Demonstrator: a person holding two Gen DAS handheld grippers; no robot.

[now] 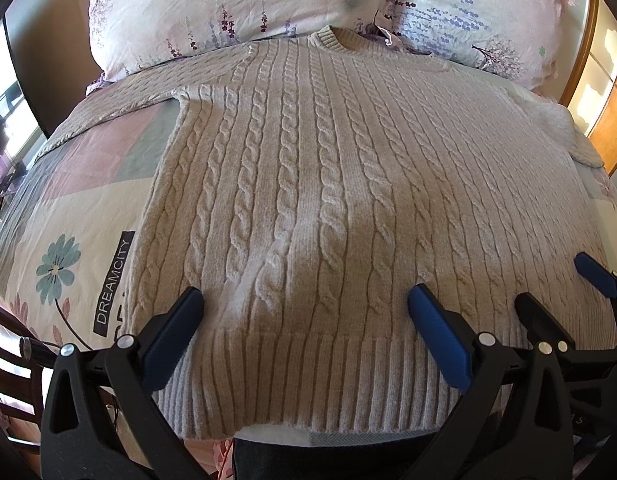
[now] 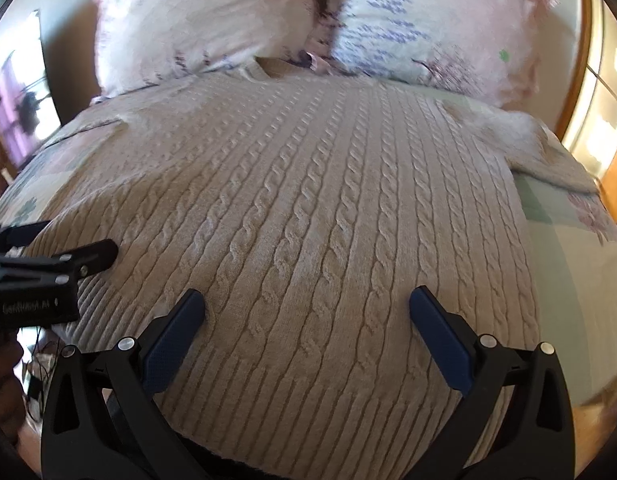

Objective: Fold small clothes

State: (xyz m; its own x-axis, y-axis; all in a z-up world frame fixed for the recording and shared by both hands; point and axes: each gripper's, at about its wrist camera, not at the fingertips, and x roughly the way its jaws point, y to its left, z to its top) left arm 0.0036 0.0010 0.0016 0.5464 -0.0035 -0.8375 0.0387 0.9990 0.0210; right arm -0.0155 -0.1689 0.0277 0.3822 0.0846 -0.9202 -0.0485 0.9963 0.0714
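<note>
Sweater, a cream cable-knit, lies spread flat on the bed and fills the middle of the left wrist view, its collar at the top centre touching the two floral pillows and its ribbed hem at the bottom edge. One sleeve stretches toward the upper left of the frame over the patterned bedspread, which carries a blue flower and the word DREAMCITY at lower left. The left gripper hovers over the hem with its jaws spread wide and nothing between them. At the lower right of the frame the right gripper appears, its blue-padded fingers also apart above the knit.

From the right wrist view, somewhat blurred, the sweater again covers most of the frame, with the other sleeve folded toward the upper right. The right gripper holds its jaws open over the lower body of the knit. The left gripper shows at the left edge, seen side-on.
</note>
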